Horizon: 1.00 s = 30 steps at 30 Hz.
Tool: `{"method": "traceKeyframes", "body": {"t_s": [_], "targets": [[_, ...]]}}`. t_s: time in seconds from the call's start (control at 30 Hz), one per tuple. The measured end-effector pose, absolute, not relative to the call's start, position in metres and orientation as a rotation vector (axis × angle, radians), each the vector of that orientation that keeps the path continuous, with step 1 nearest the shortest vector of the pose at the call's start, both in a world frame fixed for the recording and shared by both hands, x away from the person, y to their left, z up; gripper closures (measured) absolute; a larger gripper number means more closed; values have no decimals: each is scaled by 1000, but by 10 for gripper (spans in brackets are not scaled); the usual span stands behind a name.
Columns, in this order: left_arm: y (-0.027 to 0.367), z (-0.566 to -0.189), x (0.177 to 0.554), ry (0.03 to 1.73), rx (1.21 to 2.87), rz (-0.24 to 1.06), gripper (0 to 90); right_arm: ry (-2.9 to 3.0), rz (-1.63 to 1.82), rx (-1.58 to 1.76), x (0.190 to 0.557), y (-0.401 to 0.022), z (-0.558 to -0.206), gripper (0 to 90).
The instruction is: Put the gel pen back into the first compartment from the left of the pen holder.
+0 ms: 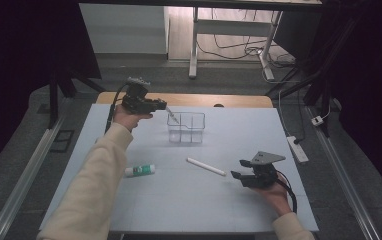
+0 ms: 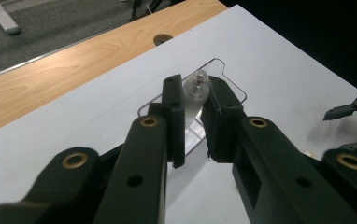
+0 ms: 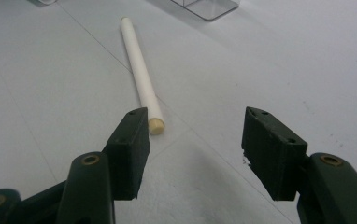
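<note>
A clear divided box (image 1: pixel 201 125) stands at the middle back of the white tabletop (image 1: pixel 189 200). My left gripper (image 1: pixel 165 106) hovers just left of it, shut on a slim clear pen (image 1: pixel 172 118) that slants down over the box's left rear compartment. In the left gripper view the pen (image 2: pixel 196 84) sits pinched between the jaw tips of that gripper (image 2: pixel 195 88), above the box rim (image 2: pixel 228 77). A white stick (image 1: pixel 206 166) lies in front of the box. My right gripper (image 1: pixel 239 168) rests open beside its right end, with the stick's end (image 3: pixel 139 70) near the left jaw of that gripper (image 3: pixel 195 135).
A green-and-white glue stick (image 1: pixel 140 170) lies on the table's left part beside the sleeve. A wooden desk edge (image 1: pixel 229 100) runs behind the white top. A power strip (image 1: pixel 296 148) lies on the floor at the right. The box's corner (image 3: pixel 204 7) shows beyond the stick.
</note>
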<state>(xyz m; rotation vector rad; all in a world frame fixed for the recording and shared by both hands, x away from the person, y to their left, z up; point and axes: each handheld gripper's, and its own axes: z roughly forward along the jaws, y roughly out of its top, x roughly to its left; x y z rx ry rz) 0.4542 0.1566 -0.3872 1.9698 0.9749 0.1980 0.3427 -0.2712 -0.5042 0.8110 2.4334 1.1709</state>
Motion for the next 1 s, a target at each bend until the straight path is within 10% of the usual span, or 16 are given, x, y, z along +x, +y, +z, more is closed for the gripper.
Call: {"method": "traceKeyframes", "body": {"t_s": [0.23, 1.0], "targets": [[154, -388, 447, 949, 1928, 249, 451, 2428, 1182, 814, 343, -272, -504, 408], [176, -416, 406, 893, 1938, 228, 430, 2428, 1168, 814, 343, -271, -504, 402]]}}
